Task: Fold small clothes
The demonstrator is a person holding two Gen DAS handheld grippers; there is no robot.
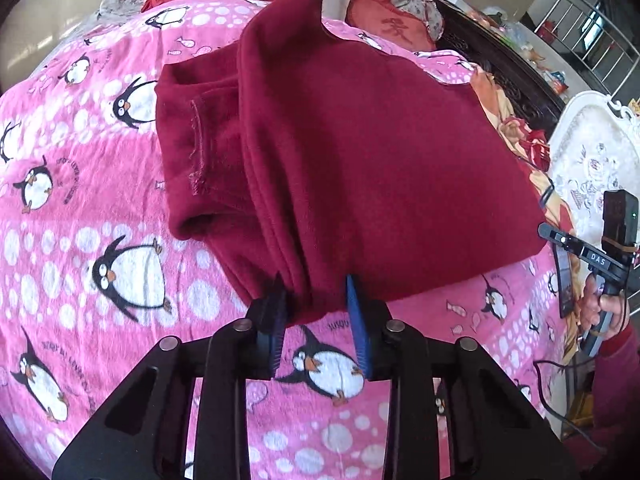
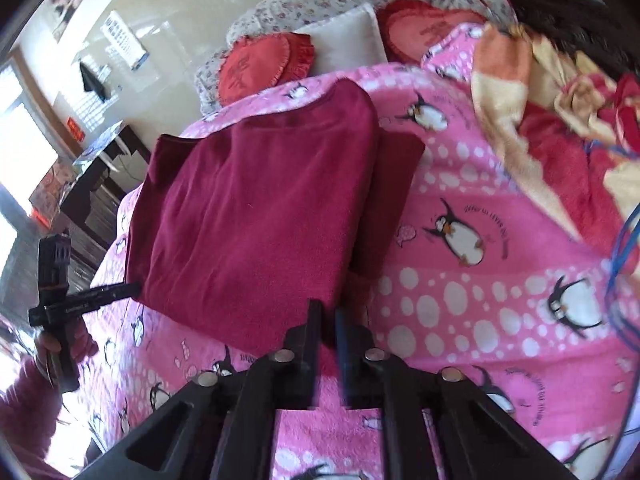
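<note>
Dark red fleece garment lies folded on pink penguin-print blanket on bed. Left gripper fingers pinch bunched near hem. Right gripper fingers pressed together on near edge. Round red cushions, white pillow behind; crumpled orange-red blanket beside.

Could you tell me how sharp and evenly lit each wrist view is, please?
Left wrist view: crisp, evenly lit, maroon garment in focus, edges bowed by the fisheye. Right wrist view: softer, the right gripper slightly smeared, the window at the left blown out to white, hazing that side.
</note>
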